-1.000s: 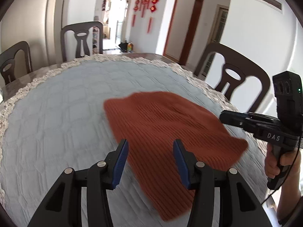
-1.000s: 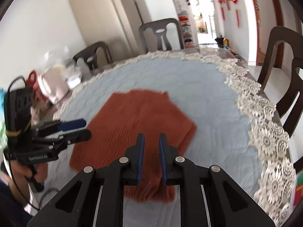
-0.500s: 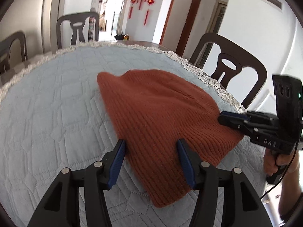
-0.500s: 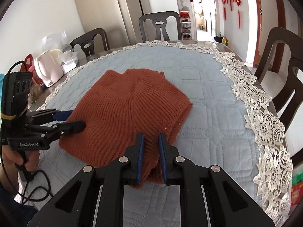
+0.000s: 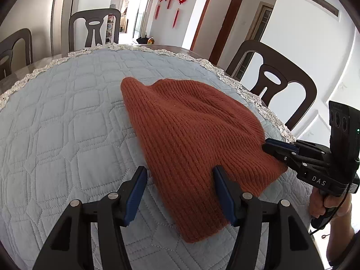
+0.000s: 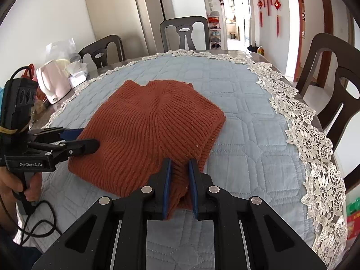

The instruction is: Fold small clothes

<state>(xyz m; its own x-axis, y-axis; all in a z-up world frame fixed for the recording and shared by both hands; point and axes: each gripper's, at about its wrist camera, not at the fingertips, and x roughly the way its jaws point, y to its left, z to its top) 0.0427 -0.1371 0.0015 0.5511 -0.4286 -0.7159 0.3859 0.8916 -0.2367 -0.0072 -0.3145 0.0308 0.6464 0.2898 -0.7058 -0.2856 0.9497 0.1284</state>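
Observation:
A rust-orange knitted garment point(image 5: 191, 130) lies flat on the light blue quilted tablecloth point(image 5: 67, 135). My left gripper point(image 5: 179, 169) hovers over its near left edge. Its jaws are opening, and the cloth lies between the blue pads without being pressed. The right wrist view shows the same garment point(image 6: 146, 130) with my right gripper point(image 6: 180, 162) shut on a bunched fold at its near corner. My left gripper point(image 6: 88, 137) sits at the garment's left side there. In the left wrist view my right gripper point(image 5: 267, 145) meets the garment's right edge.
A white lace border point(image 6: 315, 148) rims the cloth along the right table edge. Dark chairs point(image 5: 276, 83) stand around the table. A pink kettle point(image 6: 52, 83) and bags sit at the far left. A person's hand point(image 6: 20, 182) and cable are near the front left.
The left jaws have spread wider and the left gripper has come closer over the garment. The garment, blurred a second ago, now lies still, its near corner held low in the right gripper.

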